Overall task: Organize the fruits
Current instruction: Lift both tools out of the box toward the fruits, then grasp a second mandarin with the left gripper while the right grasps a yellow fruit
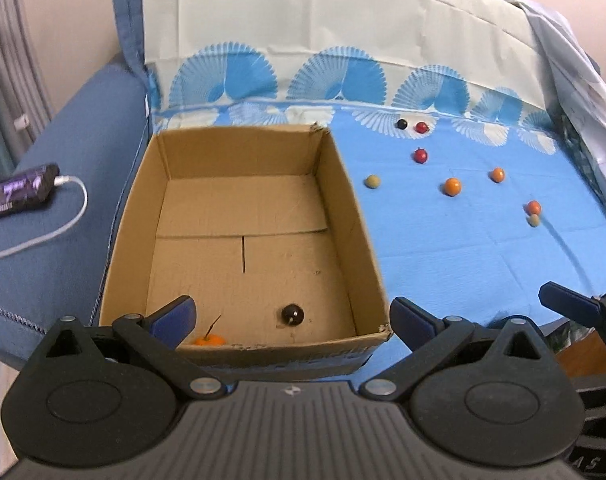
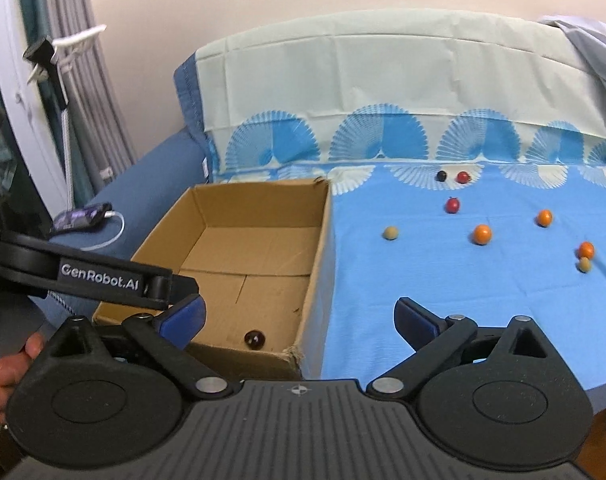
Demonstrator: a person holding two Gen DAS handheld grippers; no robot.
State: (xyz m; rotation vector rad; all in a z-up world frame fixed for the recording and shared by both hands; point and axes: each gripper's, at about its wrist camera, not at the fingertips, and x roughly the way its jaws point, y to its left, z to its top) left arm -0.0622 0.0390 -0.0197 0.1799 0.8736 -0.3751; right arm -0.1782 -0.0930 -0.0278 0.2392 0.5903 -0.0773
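Left gripper (image 1: pixel 293 314): jaws stood wide with nothing between the pads; it hung above the near edge of the cardboard box (image 1: pixel 335 184), angled down into it.
Right gripper (image 2: pixel 299 318): jaws stood wide and held nothing; it hung over the box's near right corner and the blue cloth (image 2: pixel 443 280).
Cardboard box: open-topped, lying on the left part of the cloth, its long axis running from near to far; near right corner torn.
Dark fruit in box (image 1: pixel 291 313): round, so no long axis; it lay on the box floor close to the near wall, between the left gripper's fingers in that view but below them and untouched. In the right wrist view it lay just right of that gripper's left finger.
Orange fruit in box (image 1: pixel 209 340): against the near wall, left of the dark one, its thin stem pointing up and slightly right; it sat just right of the left gripper's left finger (image 1: pixel 175 316), partly hidden by the box rim.
Fruits on cloth: well beyond both grippers, to the right of the box. A black fruit (image 1: pixel 401 123) and a red fruit (image 1: pixel 422 127) lay farthest, side by side; a second red fruit (image 1: pixel 420 155) nearer; a tan fruit (image 1: pixel 372 181) closest to the box.
Oranges on cloth: a large orange (image 1: pixel 451 187), a smaller orange (image 1: pixel 496 175) to its right, and a far-right orange (image 1: pixel 534 206) touching a small tan fruit (image 1: pixel 534 220).
Person's hand (image 2: pixel 7 364): seen at the left edge of the right wrist view, behind the left gripper's body.
Sofa arm: a purple device (image 1: pixel 19 192) with a white cable (image 1: pixel 59 220) lay left of the box.
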